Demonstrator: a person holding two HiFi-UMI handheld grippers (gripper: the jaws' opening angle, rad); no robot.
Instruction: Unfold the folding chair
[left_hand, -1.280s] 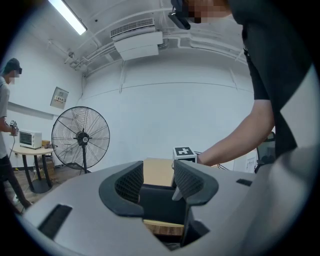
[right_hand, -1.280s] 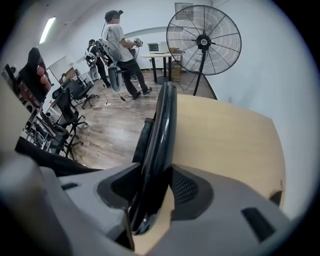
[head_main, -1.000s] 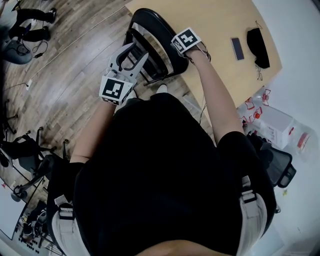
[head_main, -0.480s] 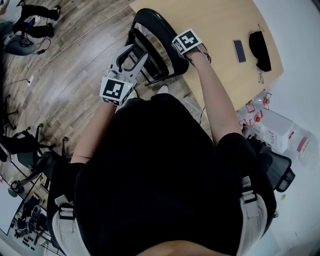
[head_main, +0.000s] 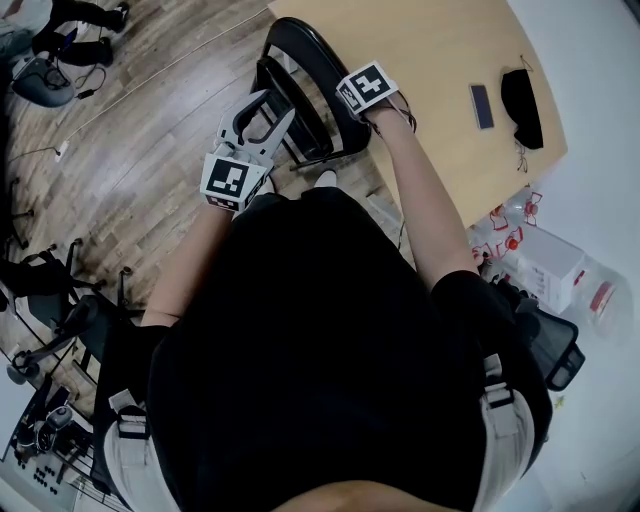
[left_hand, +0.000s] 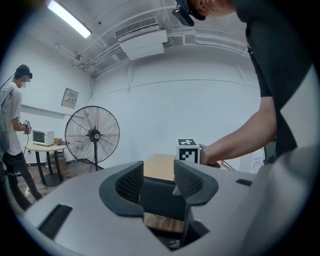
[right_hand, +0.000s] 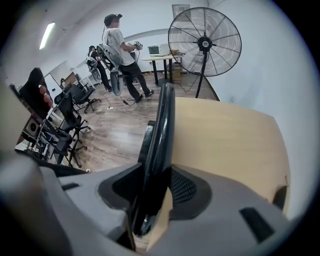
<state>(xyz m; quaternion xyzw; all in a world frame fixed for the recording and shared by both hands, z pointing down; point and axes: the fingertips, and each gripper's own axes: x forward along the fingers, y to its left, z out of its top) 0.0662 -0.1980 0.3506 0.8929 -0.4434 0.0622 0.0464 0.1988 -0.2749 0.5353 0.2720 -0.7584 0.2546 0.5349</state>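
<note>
A black folding chair (head_main: 320, 70) was seen from above, stood on a wood floor (head_main: 140, 160) against the edge of a pale wooden bench (head_main: 430, 50), just ahead of a person dressed in black. The right tool (right_hand: 150, 187) was closed on the chair's thin, curved black backrest edge, which ran straight up from between the jaws and was pinched on both sides. The left tool (left_hand: 159, 177) was held with its jaws apart; a dark panel of the chair was seen in the gap between them, and contact with the pads could not be made out. The left tool was held to the left of the right tool and nearer the person. On the bench, to the right of the right tool and well apart from it, a dark phone (head_main: 481, 105) and a black cloth item (head_main: 520, 92) were laid. A large pedestal fan (right_hand: 204, 36) was seen beyond the bench, past the right tool's jaws, with a standing person (right_hand: 119, 47) to its left.
</note>
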